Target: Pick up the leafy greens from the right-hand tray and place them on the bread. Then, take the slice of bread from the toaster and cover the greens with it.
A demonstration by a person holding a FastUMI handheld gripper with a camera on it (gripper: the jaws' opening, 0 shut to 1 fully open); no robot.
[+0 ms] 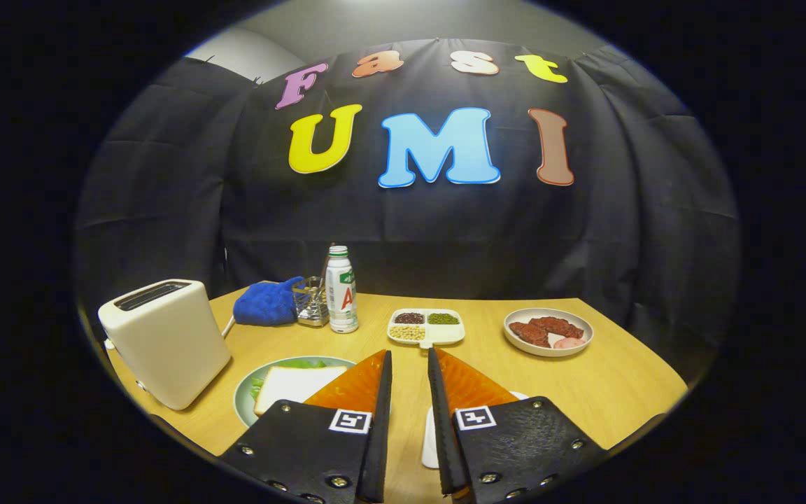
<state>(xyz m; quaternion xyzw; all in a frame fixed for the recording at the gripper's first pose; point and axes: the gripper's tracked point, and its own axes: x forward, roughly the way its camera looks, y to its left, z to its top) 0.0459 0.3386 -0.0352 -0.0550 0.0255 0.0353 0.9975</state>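
A slice of bread lies on a pale green plate, just left of my left finger. Leafy greens peek out from under the slice along its far edge and left side. A cream toaster stands left of the plate; its slot looks dark and no slice sticks out of it. A white tray shows between and under my fingers, mostly hidden by the right one. My gripper hovers above the table, open, with nothing between the fingers.
Beyond the fingers on the wooden table stand a divided white dish of beans and a plate of meat. Behind the toaster are a blue glove, a metal holder and a white bottle.
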